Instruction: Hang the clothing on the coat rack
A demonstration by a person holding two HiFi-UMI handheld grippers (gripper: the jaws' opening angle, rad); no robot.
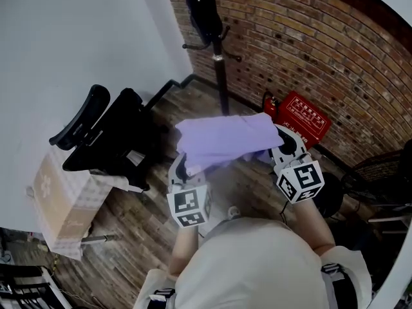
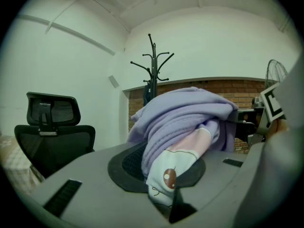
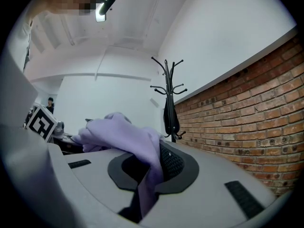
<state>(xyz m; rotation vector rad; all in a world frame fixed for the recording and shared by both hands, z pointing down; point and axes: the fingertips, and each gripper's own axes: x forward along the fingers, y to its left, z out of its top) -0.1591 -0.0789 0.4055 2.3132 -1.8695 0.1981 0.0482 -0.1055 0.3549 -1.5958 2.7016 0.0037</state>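
A lilac garment [image 1: 222, 140] hangs stretched between my two grippers above the wooden floor. My left gripper [image 1: 182, 167] is shut on its left end, where a pale printed patch [image 2: 167, 167] shows between the jaws. My right gripper [image 1: 278, 145] is shut on its right end, with lilac cloth [image 3: 142, 160] pinched in the jaws. The black coat rack [image 1: 219, 50] stands ahead by the brick wall, with a dark item [image 1: 201, 8] hanging from it. Its bare hooks [image 2: 153, 63] rise above the garment in the left gripper view, and the coat rack [image 3: 168, 99] shows in the right gripper view.
A black office chair [image 1: 106, 134] stands at the left, beside a cardboard box [image 1: 61, 198]. A red box [image 1: 302, 118] and a fire extinguisher [image 1: 269, 103] sit at the foot of the brick wall [image 1: 322, 44]. A fan [image 1: 380, 172] stands at the right.
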